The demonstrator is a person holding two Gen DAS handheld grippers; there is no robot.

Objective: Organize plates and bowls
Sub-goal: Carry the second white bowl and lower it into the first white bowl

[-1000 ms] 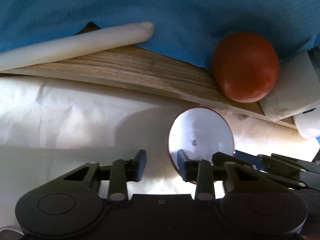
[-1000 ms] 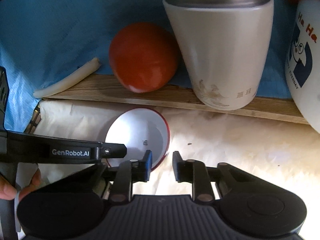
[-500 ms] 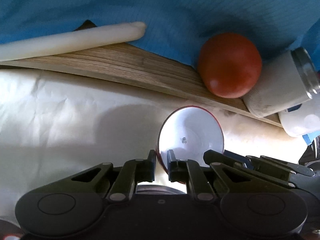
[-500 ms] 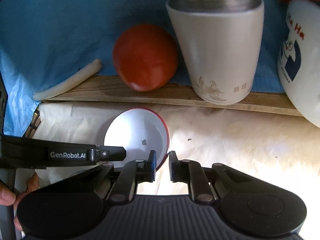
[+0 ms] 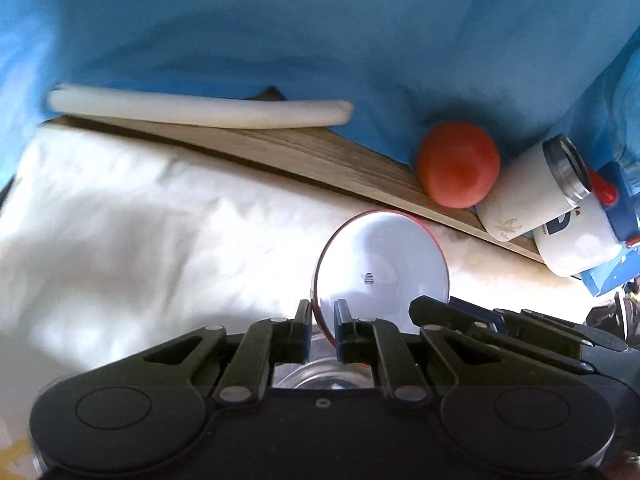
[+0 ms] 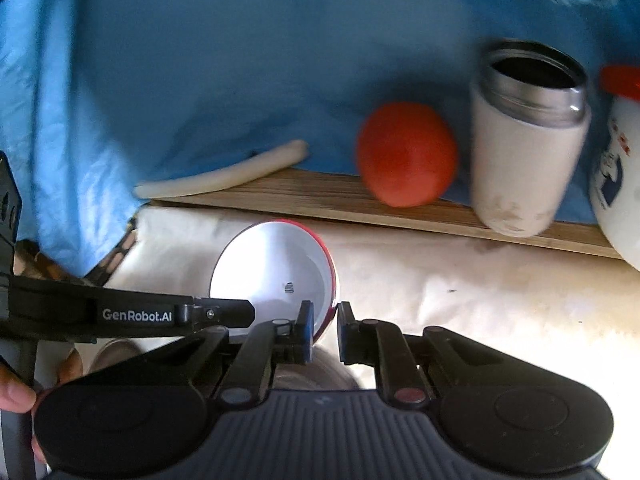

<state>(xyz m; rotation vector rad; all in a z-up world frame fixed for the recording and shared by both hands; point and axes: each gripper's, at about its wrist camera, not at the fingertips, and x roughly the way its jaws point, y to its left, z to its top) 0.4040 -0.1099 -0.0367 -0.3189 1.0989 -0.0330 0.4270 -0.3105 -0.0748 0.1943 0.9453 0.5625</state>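
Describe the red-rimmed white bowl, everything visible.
The small round white bowl with a red rim and red outside looks like glazed ceramic or enamel, with a small dark mark printed inside near the centre. It is empty and tipped, its inside facing the cameras. The left tongs pinch its rim on one side and the right tongs on the other. Cream cloth lies behind it; whether it touches the cloth cannot be told.

My work surface is a wooden board [image 6: 320, 194] at the far side, cream paper [image 6: 460, 292] nearer — on the wood sit a white rod [image 6: 224, 182], tomato [image 6: 406, 160] and steel-rimmed cup [image 6: 524, 168].
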